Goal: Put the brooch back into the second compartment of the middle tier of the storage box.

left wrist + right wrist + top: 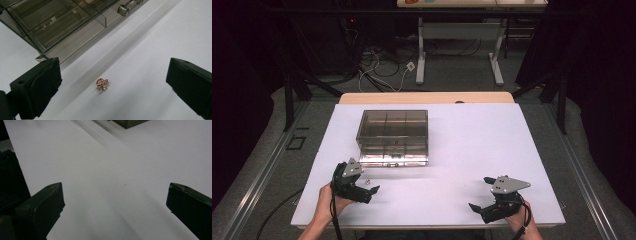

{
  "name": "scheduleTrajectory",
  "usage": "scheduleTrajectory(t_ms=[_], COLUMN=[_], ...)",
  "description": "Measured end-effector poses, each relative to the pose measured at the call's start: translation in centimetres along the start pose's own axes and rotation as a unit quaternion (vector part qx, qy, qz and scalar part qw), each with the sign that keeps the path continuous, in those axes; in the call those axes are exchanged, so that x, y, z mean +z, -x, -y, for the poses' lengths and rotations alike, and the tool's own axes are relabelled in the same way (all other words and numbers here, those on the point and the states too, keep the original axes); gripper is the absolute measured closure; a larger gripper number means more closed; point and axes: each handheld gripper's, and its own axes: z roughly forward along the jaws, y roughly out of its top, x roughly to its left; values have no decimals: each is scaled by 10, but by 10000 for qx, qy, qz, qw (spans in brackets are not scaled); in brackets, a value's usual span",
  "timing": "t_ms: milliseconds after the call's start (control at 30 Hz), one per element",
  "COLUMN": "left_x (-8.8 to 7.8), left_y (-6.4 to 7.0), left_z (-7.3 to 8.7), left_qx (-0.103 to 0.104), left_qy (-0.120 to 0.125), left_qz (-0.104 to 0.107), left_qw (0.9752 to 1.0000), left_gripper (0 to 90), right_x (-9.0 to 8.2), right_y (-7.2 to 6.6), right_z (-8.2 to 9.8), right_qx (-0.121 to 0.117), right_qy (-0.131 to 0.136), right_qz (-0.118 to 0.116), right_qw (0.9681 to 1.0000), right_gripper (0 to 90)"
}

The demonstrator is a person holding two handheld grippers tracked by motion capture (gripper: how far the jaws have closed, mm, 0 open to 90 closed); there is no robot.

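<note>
Between the wide-open jaws of the left gripper (pixel 112 87) lies a small gold brooch (pixel 102 84) with pink stones, touching neither jaw. It rests on the white table (pixel 462 145), just in front of the clear compartment box (pixel 393 136). Well apart, the right gripper (pixel 484 197) hangs open over bare table.

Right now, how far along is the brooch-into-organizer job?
Early. Done: nothing placed; the clear organizer box looks empty. In hand: the left gripper is open, jaws either side of the small bow brooch, which lies on the white table, ungrasped. Left: grasp, lift, stow. The right gripper waits open.
</note>
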Motion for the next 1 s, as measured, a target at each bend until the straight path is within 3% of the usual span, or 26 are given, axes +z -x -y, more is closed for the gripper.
scheduleTrajectory(t_ms=[100,233,700,867,1000], left_x=[-4,-7,5,11,13], left_y=[-4,-9,-7,-7,-10], left_z=[0,1,4,6,7], left_qx=[-141,-318,-231,-230,-277], left_qy=[117,172,-323,-417,-527], left_qz=[-78,-29,-25,-79,20], left_qw=[9998,9993,9992,9988,9982], left_gripper=[40,168,457,524,572], right_x=[0,0,1,1,1], right_y=[0,0,-1,-1,-1], right_z=[0,0,0,0,0], right_qx=[3,18,-3,13,4], right_qy=[-8,73,18,16,10], right_qz=[-1,32,14,0,2], right_qw=[10000,10000,10000,10000,10000], right_gripper=[9,9,10,10,10])
